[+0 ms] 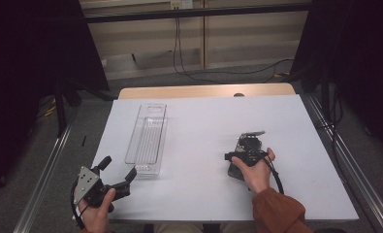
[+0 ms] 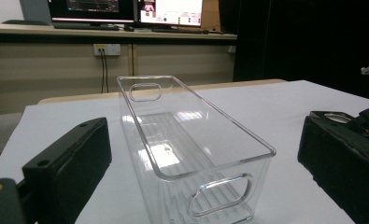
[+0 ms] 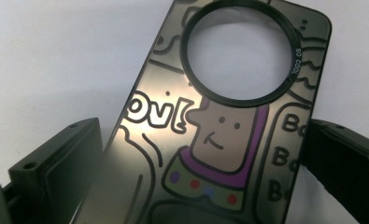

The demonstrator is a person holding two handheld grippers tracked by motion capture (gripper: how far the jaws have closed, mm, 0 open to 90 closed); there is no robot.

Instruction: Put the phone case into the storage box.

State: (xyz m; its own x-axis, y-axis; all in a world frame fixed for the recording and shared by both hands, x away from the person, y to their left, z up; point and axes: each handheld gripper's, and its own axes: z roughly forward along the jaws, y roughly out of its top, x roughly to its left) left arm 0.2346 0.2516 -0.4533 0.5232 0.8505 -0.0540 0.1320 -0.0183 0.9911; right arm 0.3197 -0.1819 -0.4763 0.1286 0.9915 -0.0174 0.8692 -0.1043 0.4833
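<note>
A dark phone case (image 3: 219, 140) with a cartoon figure and a round camera cutout lies between the jaws of my right gripper (image 3: 203, 154). One jaw stands at each long edge, spread wide; the right one looks to touch the edge. In the high view this right gripper (image 1: 250, 141) sits right of the table's middle, the phone case (image 1: 253, 132) poking out past it. An empty clear plastic bin (image 1: 131, 145) lies lengthwise on the left. My left gripper (image 1: 119, 166) is open at the bin's near end. In the left gripper view, the clear bin (image 2: 229, 119) and its handle cutout sit just ahead of my left gripper (image 2: 203, 154).
A white sheet (image 1: 203, 126) covers the wooden table. A metal rail (image 1: 346, 160) runs along the right side, and another along the left. Cables lie on the floor beyond the far edge. Monitors (image 2: 126, 9) stand on a shelf at the back.
</note>
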